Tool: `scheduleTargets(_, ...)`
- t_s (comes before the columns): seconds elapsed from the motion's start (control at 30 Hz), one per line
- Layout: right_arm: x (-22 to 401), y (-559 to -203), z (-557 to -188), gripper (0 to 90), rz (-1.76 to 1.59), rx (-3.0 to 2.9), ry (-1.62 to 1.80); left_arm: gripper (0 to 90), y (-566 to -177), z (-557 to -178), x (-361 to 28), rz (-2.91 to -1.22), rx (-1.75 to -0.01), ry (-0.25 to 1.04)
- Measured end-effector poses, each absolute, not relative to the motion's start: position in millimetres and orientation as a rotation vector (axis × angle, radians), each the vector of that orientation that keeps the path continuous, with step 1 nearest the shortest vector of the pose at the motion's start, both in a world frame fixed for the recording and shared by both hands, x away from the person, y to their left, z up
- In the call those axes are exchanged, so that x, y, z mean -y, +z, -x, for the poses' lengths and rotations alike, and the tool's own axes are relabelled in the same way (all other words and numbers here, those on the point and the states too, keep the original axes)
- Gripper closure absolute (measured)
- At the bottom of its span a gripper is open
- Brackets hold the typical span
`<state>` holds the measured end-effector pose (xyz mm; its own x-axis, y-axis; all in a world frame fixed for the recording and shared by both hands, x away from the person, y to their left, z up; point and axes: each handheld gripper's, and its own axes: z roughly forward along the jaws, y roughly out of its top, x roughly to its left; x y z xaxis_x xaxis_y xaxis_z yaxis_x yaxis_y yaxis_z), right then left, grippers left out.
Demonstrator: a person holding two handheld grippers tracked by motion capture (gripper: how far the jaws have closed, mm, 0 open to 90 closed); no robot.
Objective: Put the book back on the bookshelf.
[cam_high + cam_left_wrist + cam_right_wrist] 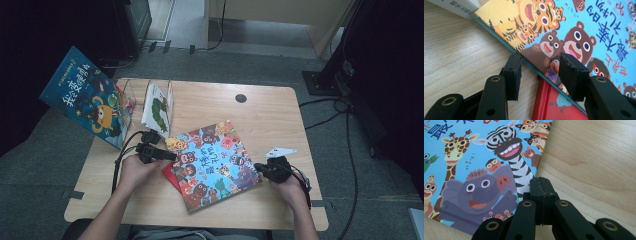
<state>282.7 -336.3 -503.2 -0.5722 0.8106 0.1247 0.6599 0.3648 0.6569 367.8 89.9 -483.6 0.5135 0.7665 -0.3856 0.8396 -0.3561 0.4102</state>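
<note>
Nearest the person, two forearms come in over the front edge of the wooden counter (280, 107). The left gripper (170, 156) lies low at the left edge of the animal picture book (215, 162), pointing across toward it. In the left gripper view its jaws stand partly apart, one on the bare wood and the other above the cover by a brown bear, with the book's edge running between them; neither pad presses on the book. The right gripper (257, 169) sits at the book's right edge, its grey three-cornered plate (280, 151) on top. In the right gripper view its jaws are pressed fully together with nothing between them, their tip at the cover's edge below the zebra's neck; I cannot tell whether it touches.

The animal picture book lies flat and turned at an angle near the middle of the counter, blue cover up. Under its near-left corner a red book (170, 175) pokes out.

Farther back on the left stands a clear book rack (126, 92) holding an upright caterpillar book (157, 107). A dark blue picture book (87, 97) leans at the rack's left, overhanging the counter's edge. At the back, a round black cable hole (241, 98) sits in the wood.
</note>
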Motion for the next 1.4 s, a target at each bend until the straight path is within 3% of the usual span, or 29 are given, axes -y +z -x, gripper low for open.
scheduleTargets(0.57, 342, -504, -276, 90.0, -1.337, -2.409, 1.025, 57.2, -484, -378, -80, -2.172, -1.307, -0.179)
scheduleTargets(1.4, 333, -503, -265, 90.0, -1.193, -2.528, 1.139, 49.0, -486, -388, -79, -2.131, -1.305, -0.174)
